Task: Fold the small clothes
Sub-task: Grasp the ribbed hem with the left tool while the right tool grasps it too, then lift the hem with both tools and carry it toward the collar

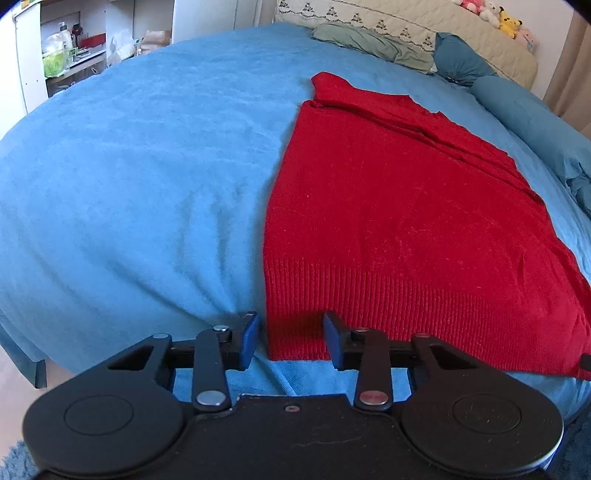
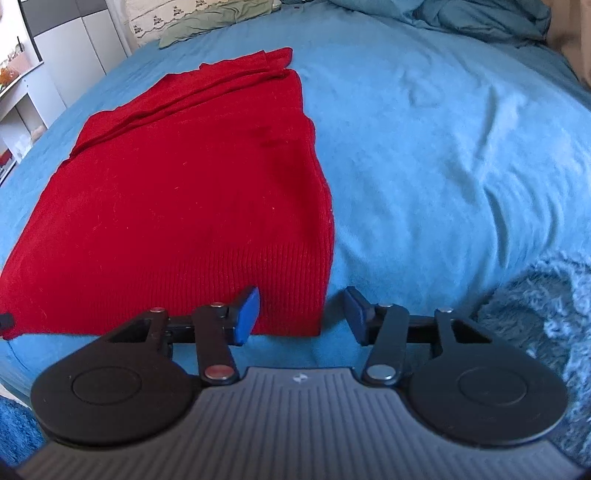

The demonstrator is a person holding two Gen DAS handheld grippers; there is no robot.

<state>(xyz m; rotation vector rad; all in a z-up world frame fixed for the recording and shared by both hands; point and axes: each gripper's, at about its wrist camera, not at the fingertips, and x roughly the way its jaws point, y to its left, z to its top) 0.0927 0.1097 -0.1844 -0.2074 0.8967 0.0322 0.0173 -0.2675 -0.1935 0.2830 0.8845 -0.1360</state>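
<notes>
The red sweater (image 1: pixel 388 221) lies flat on the blue bed (image 1: pixel 129 166), long axis running to the upper frame; its ribbed hem is lowest, each near corner between half-open jaws: left gripper (image 1: pixel 291 341), right gripper (image 2: pixel 301 315); neither pinches yet.

A knitted sweater (image 1: pixel 399 221) lies flat on a bedspread (image 1: pixel 147 184), its ribbed hem nearest the cameras and its folded-over part at the far end. The left gripper (image 1: pixel 290 341) straddles the hem's left corner, one finger on the bedspread just beside the edge, the other over the hem. The right gripper (image 2: pixel 301 314) straddles the hem's right corner likewise. Behind the sweater, at the bed's far end, lie a pillow (image 1: pixel 373 44) and a bunched duvet (image 1: pixel 517 107). Plush toys (image 1: pixel 498 16) sit on the headboard behind them. Shelves (image 1: pixel 70 48) stand beyond the bed's left side. A shaggy rug (image 2: pixel 546 317) lies below the bed's near right edge.
</notes>
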